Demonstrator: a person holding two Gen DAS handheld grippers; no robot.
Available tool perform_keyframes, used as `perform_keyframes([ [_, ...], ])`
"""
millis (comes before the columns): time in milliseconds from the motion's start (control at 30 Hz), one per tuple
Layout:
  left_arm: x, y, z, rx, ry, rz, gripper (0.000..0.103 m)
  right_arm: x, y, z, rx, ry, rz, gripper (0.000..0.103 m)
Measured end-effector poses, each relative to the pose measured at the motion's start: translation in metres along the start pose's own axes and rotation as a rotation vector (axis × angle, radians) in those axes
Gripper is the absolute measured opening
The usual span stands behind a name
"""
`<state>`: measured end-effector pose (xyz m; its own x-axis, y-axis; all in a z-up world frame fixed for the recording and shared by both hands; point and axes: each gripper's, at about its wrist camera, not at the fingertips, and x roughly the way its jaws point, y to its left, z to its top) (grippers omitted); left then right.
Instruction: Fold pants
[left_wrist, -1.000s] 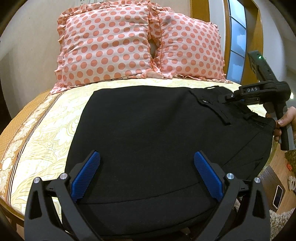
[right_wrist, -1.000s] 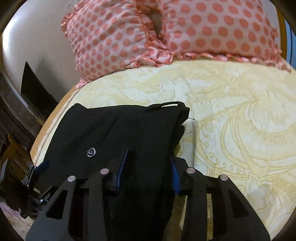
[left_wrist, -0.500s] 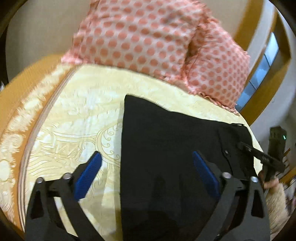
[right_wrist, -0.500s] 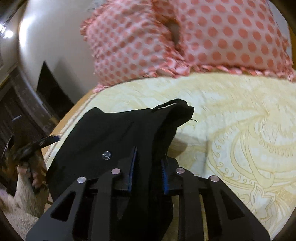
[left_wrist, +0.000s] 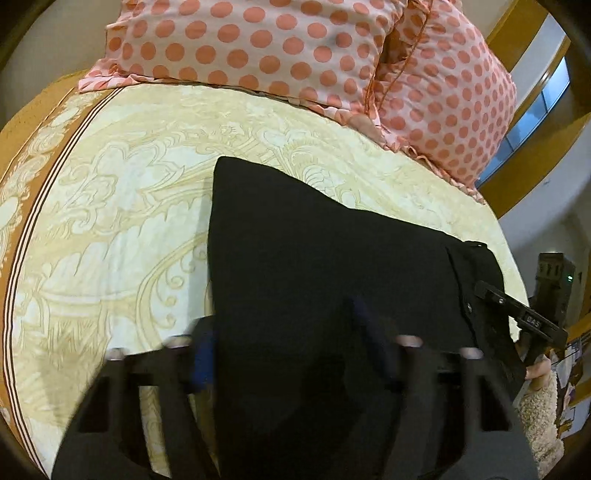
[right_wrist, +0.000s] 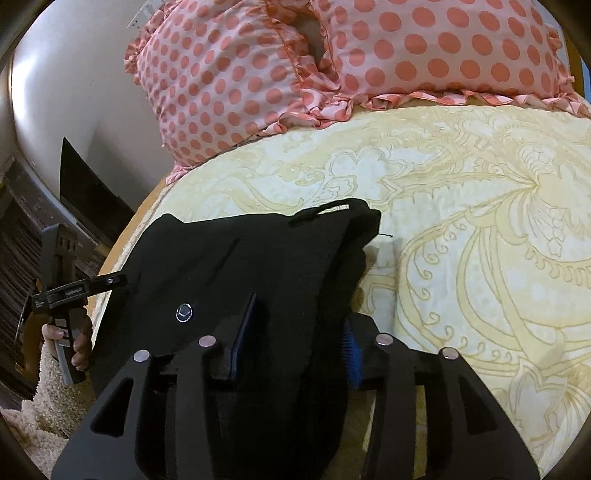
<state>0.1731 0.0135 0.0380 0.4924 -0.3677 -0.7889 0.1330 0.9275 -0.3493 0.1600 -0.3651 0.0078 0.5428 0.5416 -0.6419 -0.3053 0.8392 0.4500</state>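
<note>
Narrowed since a second ago: left gripper (left_wrist: 284, 343), then spread wide over flat cloth, now blurred and partly closed around a fold of the pants (left_wrist: 332, 266); full pinch not confirmable through the blur.

Left gripper: blue pads either side of the near left part of the black cloth, one pad at the cloth's left edge over the bedspread (left_wrist: 110, 221), the other over the cloth itself.

Right gripper (right_wrist: 295, 339): pressed together on a bunched ridge of cloth at the waistband end, button (right_wrist: 183, 312) just beside the left pad, belt loop beyond.

Pants: black, lying on the bedspread, touching both grippers, between them and the two polka-dot pillows (left_wrist: 295, 48). Long axis running side to side across the near part of the bed; waistband end toward the right gripper, folded end toward the left one. Far corner of the left end pointing at the pillows.

Relation governing the next fold (judgement): each gripper at its own end of the long axis, so one end to be carried over toward the other.

Outward: window frame (left_wrist: 535, 122) at far right, rug (right_wrist: 48, 387) below the bed edge.
</note>
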Motion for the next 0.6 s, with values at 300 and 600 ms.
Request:
perform_keyframes([
  [300,-0.016,-0.014,0.005,0.075,-0.052,0.036,0.009,-0.017,0.021,0.012,-0.099,-0.074,0.012,0.020],
  [600,-0.014,-0.037,0.062,0.111,-0.150,0.041,0.007,-0.017,0.023,0.071,-0.162,-0.173,-0.065,0.020],
])
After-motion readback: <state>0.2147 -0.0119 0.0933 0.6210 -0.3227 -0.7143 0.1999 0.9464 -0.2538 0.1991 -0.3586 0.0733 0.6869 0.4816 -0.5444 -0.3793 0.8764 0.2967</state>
